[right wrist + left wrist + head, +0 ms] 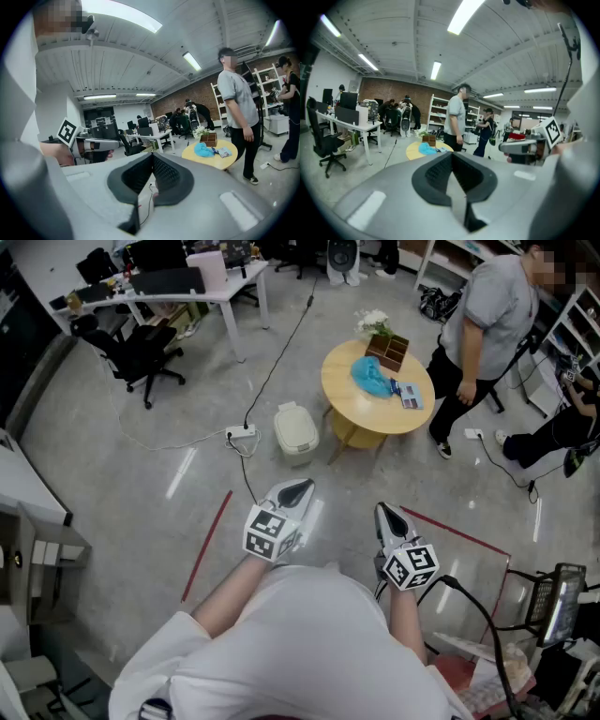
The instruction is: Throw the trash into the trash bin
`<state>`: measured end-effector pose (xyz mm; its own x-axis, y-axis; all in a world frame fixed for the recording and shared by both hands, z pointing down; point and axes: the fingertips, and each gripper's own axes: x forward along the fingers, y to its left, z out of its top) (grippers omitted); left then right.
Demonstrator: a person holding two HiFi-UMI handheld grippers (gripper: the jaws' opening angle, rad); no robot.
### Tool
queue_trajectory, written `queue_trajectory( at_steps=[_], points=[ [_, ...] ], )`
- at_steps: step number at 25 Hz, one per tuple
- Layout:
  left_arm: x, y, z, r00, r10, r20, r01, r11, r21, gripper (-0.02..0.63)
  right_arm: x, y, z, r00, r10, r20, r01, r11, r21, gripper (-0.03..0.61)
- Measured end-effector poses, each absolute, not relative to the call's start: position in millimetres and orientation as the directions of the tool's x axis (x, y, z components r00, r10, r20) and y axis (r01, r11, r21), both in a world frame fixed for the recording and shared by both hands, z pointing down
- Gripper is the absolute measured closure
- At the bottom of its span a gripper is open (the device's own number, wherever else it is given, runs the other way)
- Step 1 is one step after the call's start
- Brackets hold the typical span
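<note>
A crumpled blue piece of trash (370, 378) lies on the round yellow table (352, 409), beside a wooden box with flowers (387, 349) and a booklet (408, 394). The cream trash bin (296, 431) stands on the floor left of the table, lid down. My left gripper (300, 488) and right gripper (385, 513) are held side by side in the air, well short of the bin and table. Both are shut with nothing between the pads. In the left gripper view the left gripper (452, 157) points toward the trash (426, 149). The right gripper (152, 157) also faces the trash (203, 149).
A person (483, 320) stands right of the table. A power strip with cables (242, 433) lies left of the bin. Red tape lines (206, 545) mark the floor. A desk (187, 292) and an office chair (141, 352) stand at back left. A cart (553, 601) is at lower right.
</note>
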<state>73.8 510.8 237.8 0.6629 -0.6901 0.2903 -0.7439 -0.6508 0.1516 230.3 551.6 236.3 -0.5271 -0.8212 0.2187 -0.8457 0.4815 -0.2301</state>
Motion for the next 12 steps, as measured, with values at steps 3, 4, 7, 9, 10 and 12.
queue_trajectory(
  at_steps=[3,4,7,9,10,12],
  points=[
    [73.4,510.7,237.3,0.664,-0.689,0.290,-0.743,-0.651,0.153,0.609,229.3,551.4,235.9,-0.528,-0.820,0.220,-0.845,0.482,-0.231,0.580],
    [73.4,511.0,237.5,0.664,-0.689,0.291,-0.743,-0.652,0.153,0.609,228.8,551.8,236.1,-0.528,-0.820,0.220,-0.845,0.482,-0.231,0.580],
    [73.4,512.8,238.4,0.665,-0.687,0.293,-0.742,-0.652,0.155,0.609,227.3,553.3,236.0,-0.528,-0.820,0.221,-0.845,0.483,-0.229,0.580],
    [72.7,514.3,238.6,0.666,-0.685,0.295,-0.741,-0.653,0.156,0.611,225.6,554.2,235.6,-0.530,-0.818,0.222,-0.844,0.486,-0.226,0.580],
    [72.3,514.8,238.6,0.666,-0.685,0.296,-0.741,-0.653,0.156,0.611,224.8,554.5,235.2,-0.531,-0.817,0.223,-0.844,0.487,-0.225,0.580],
    [71.8,515.2,238.8,0.667,-0.683,0.297,-0.740,-0.654,0.158,0.609,223.3,554.7,234.8,-0.534,-0.815,0.224,-0.842,0.490,-0.225,0.580]
  ],
)
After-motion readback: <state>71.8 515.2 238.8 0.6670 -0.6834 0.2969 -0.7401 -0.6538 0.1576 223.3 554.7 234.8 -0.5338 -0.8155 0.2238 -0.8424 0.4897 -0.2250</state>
